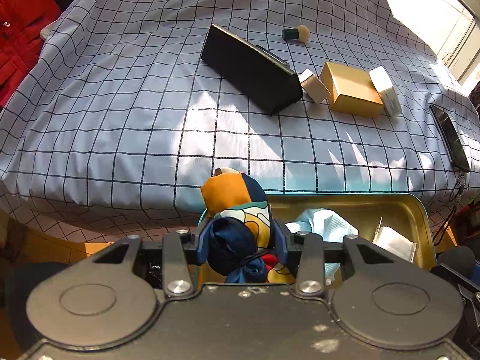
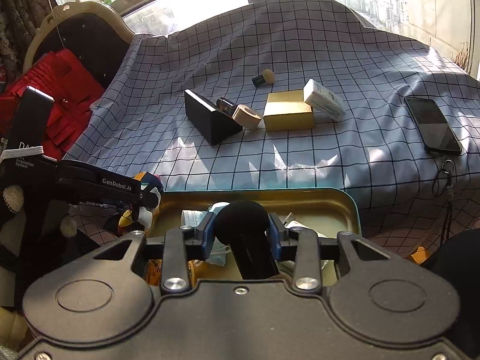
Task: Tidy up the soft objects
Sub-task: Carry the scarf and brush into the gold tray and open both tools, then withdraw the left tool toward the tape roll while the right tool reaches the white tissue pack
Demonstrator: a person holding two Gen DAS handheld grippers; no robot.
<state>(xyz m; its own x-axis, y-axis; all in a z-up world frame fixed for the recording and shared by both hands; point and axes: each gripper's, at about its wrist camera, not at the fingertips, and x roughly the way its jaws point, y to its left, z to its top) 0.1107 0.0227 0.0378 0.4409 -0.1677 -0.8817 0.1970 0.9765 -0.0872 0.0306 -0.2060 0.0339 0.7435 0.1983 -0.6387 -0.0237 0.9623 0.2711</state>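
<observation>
With the left claw [image 1: 240,240] clamped on the scarf [image 1: 237,210] and the right claw [image 2: 241,231] clamped on the black sponge applicator [image 2: 241,219], both at lower centre of frame, each load should be lowered fully inside the gold tin [image 1: 420,210] before parting.

- A bunched silk scarf [image 1: 240,222] in navy, orange, white and teal, tied into a bundle, sits pinched between the left gripper [image 1: 240,240]'s blue fingers [image 1: 201,241] at the left edge of an open gold-lined metal tin [image 1: 390,207].
- A light blue face mask [image 1: 324,222] lies crumpled inside the tin.
- A black foam-headed microphone [image 2: 243,225] is clamped by the right gripper [image 2: 241,234] over the tin.
</observation>
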